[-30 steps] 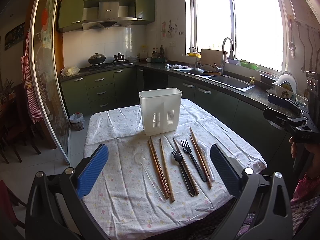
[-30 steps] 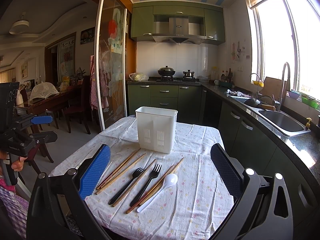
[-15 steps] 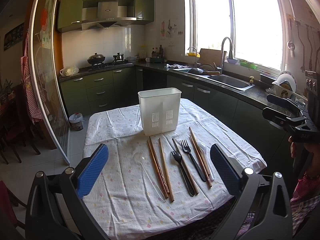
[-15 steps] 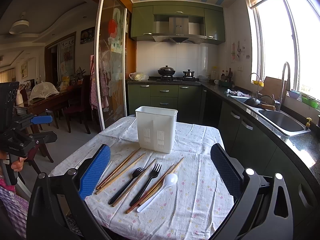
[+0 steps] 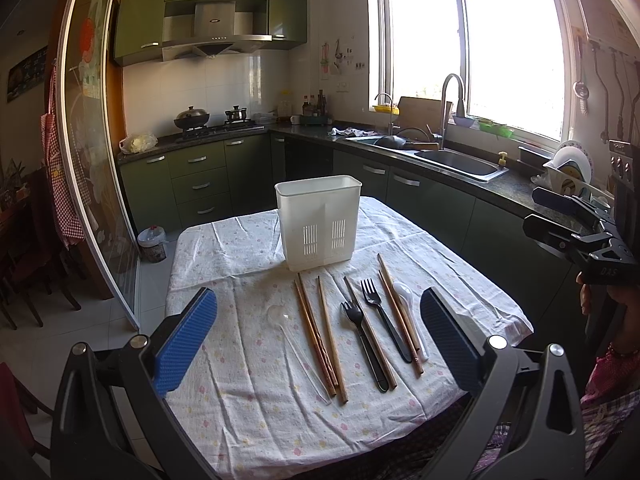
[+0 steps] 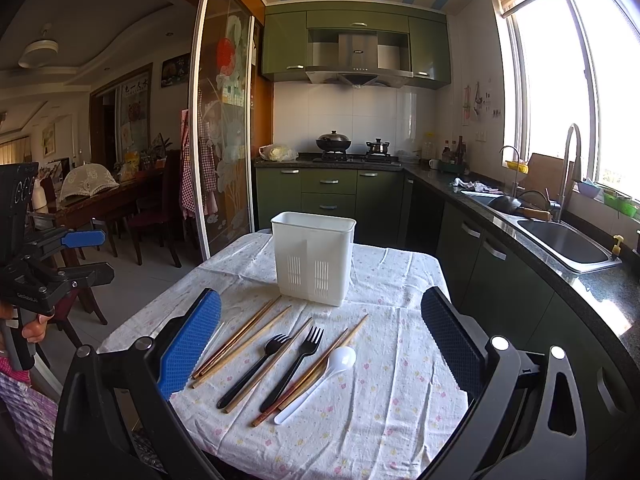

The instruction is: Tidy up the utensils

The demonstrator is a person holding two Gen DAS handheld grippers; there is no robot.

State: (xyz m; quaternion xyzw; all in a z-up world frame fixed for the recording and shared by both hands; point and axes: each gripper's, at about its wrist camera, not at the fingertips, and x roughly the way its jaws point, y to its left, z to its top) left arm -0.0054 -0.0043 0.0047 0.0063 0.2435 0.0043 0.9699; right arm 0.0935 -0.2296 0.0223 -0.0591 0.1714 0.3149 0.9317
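Both hand-held grippers (image 5: 318, 334) (image 6: 320, 336) wide open, empty

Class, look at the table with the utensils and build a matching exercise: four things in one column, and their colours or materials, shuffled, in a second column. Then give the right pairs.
Column 1
1. utensil holder
2. two forks
3. chopsticks
4. spoon left of the chopsticks

Column 2
A. brown wood
B. clear, see-through plastic
C. white plastic with slotted vents
D. black

Pairs: 1-C, 2-D, 3-A, 4-B

All of the utensils lie flat on the floral tablecloth in front of the holder, which stands upright. Both sets of jaws are open and hold nothing.
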